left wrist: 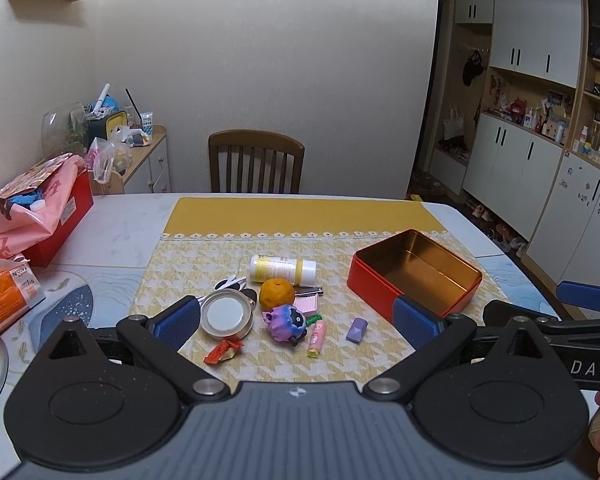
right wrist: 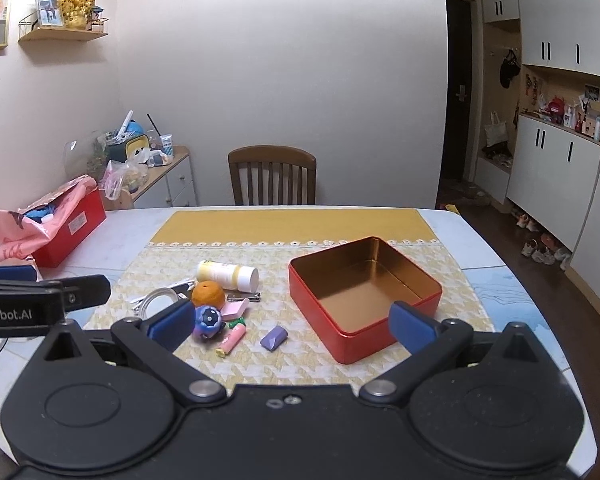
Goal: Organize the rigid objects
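An empty red tin [left wrist: 416,276] [right wrist: 364,294] with a gold inside sits on the yellow placemat [left wrist: 300,216] [right wrist: 292,220]. Left of it lies a small heap: a white bottle on its side [left wrist: 283,269] [right wrist: 228,274], an orange [left wrist: 276,294] [right wrist: 208,294], a round metal lid [left wrist: 227,315], a purple toy [left wrist: 286,323] [right wrist: 208,321], a pink tube [left wrist: 316,338] [right wrist: 231,339], a lilac eraser [left wrist: 357,329] [right wrist: 273,337] and a red wrapper [left wrist: 222,351]. My left gripper [left wrist: 296,320] hovers open above the heap. My right gripper [right wrist: 292,325] hangs open near the tin's front edge. Neither holds anything.
A wooden chair [left wrist: 256,166] [right wrist: 272,176] stands at the table's far side. A red box with pink bags [left wrist: 40,216] [right wrist: 56,222] sits at the left, with an orange packet [left wrist: 8,292] nearer. Cabinets [right wrist: 556,168] line the right wall.
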Tool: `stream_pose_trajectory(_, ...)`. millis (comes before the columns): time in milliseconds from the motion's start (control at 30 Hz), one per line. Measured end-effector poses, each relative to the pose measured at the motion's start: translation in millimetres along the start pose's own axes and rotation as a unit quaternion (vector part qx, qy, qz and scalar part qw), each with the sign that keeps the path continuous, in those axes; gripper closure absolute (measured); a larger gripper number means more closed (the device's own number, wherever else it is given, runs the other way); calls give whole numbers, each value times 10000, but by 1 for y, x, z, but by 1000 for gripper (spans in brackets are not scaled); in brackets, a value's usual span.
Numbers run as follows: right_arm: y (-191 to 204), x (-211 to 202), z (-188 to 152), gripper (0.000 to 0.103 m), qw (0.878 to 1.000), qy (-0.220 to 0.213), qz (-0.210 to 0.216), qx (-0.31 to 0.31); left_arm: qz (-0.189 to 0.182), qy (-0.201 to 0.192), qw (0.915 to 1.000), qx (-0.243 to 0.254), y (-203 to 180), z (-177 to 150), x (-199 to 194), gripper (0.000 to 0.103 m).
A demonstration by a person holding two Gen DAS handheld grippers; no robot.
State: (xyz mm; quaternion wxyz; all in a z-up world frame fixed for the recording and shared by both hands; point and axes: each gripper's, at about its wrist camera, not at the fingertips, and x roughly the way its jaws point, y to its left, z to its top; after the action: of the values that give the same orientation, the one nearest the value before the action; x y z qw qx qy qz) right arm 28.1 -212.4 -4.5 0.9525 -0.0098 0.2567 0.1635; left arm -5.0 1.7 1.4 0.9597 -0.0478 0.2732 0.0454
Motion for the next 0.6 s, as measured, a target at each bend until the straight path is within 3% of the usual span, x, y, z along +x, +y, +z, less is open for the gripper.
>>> stream_pose_trajectory(600,6,-8,-1,0,9994,-205,139,-243,81,-88,9998,186,-7,-3,-8,0)
